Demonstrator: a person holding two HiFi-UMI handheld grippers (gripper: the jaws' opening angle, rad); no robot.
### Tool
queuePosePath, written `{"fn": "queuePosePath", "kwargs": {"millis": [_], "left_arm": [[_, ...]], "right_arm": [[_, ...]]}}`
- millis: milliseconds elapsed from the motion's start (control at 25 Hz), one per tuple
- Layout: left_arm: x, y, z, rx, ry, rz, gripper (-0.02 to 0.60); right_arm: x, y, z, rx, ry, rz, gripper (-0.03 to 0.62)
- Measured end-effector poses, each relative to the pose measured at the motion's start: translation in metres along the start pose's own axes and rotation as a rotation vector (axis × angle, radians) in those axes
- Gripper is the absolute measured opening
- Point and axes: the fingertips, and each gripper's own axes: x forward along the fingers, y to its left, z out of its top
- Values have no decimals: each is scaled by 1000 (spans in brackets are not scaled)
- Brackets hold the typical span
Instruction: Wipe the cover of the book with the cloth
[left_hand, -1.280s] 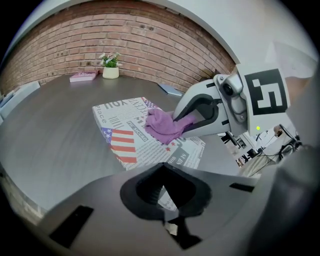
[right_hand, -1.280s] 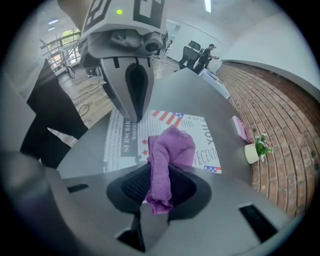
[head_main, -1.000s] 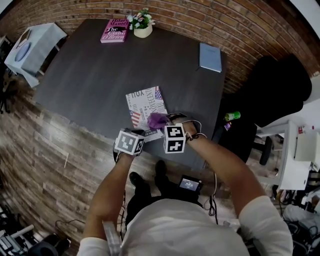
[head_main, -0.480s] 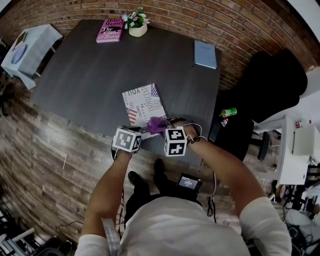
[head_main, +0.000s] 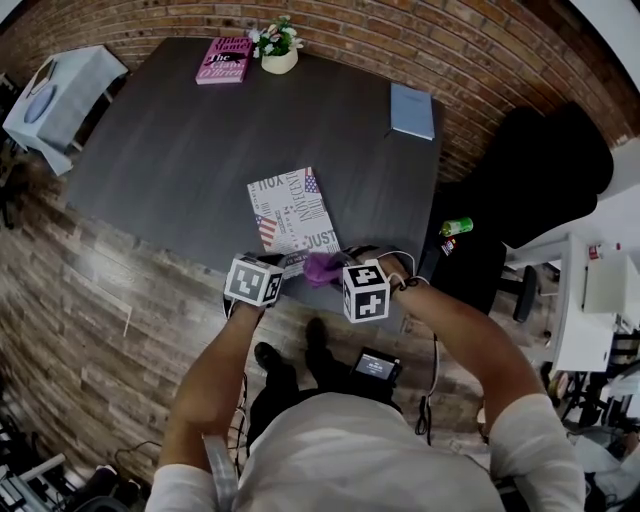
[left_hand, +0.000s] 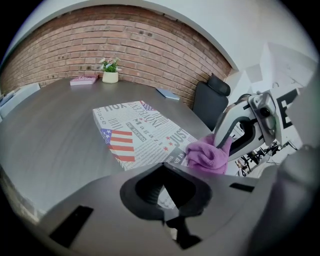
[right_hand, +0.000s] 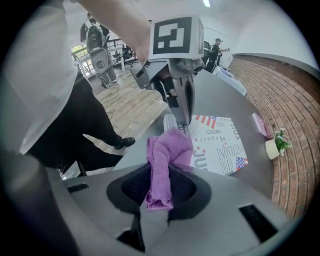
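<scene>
My right tongs (right_hand: 159, 187) are clamped on the purple cloth (right_hand: 165, 160), which bunches up between the jaws and droops a little below them. In the head view the cloth (head_main: 322, 268) sits at the near right corner of the book (head_main: 292, 210), just over the word "JUST" on the cover. From the left gripper view the cloth (left_hand: 207, 155) looks to be down on that corner, though I cannot tell how firmly it presses. My left tongs (left_hand: 165, 192) have their jaws drawn together. Seen from the right gripper view, their tips (right_hand: 184, 119) come down on the book's near edge, just left of the cloth. I cannot tell whether they pinch that edge or only bear on it. The book (left_hand: 135, 132) lies flat on the dark tabletop (head_main: 180, 150), close to the edge nearest me. Its cover is newsprint lettering with flag patches, and it is turned slightly so its far left corner points away. In the head view my left tongs (head_main: 283, 264) and right tongs (head_main: 338, 272) are near each other at the book's near end, with only the cloth between them. Well apart, along the far side by the brick wall, are a pink book (head_main: 224, 60), a small flower pot (head_main: 279, 52) just beside it, and a blue notebook (head_main: 413, 110) towards the right corner. A black chair (head_main: 545, 180) stands off the tabletop's right side.
</scene>
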Motion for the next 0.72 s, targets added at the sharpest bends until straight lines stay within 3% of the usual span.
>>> {"fn": "queuePosePath", "kwargs": {"millis": [120,280,480,720], "left_arm": [[-4,-3,-1,26,-31,-8,6],[-15,-4,2,0,-112,-11,8],[-29,-1,-5,-16,-175,-7,183],[-31,-8,-24,11,-206,-9,255]], "right_arm": [[-11,4,3,-20,-12,35,98],[-21,-11,6,-47,-15,11,98],[-25,-42,17,-55,-17,-41,98],[-18,-90,28,-33,-2,-129,100]]}}
